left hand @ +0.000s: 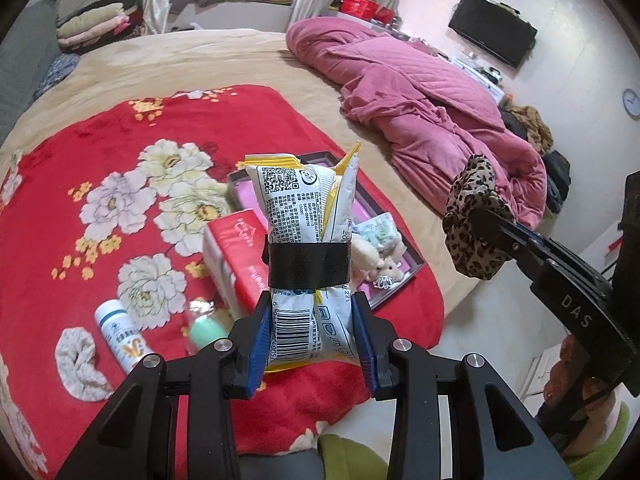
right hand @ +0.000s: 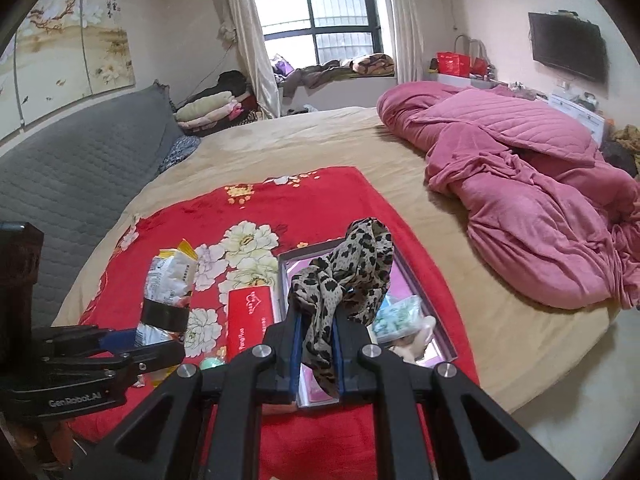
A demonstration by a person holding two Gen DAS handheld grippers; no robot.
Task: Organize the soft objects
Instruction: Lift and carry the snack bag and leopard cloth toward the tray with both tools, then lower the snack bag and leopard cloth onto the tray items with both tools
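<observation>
My left gripper (left hand: 312, 332) is shut on a white and yellow soft packet (left hand: 304, 216) bound with black tape, held above the red floral blanket (left hand: 100, 152). The packet also shows in the right wrist view (right hand: 168, 280). My right gripper (right hand: 316, 344) is shut on a leopard-print scrunchie (right hand: 352, 264), held over the pink-lined tray (right hand: 416, 280). The scrunchie also shows in the left wrist view (left hand: 474, 216). The tray (left hand: 400, 236) holds a small patterned pack (left hand: 380, 232) and a plush toy (left hand: 372, 256). A red tissue pack (left hand: 236, 252) lies left of the tray.
On the blanket lie a beige scrunchie (left hand: 78, 364), a white bottle (left hand: 120, 332) and a green item (left hand: 208, 328). A pink quilt (left hand: 420, 100) is heaped at the bed's right. A grey headboard (right hand: 80, 172) is to the left. Folded clothes (right hand: 216, 112) are stacked beyond.
</observation>
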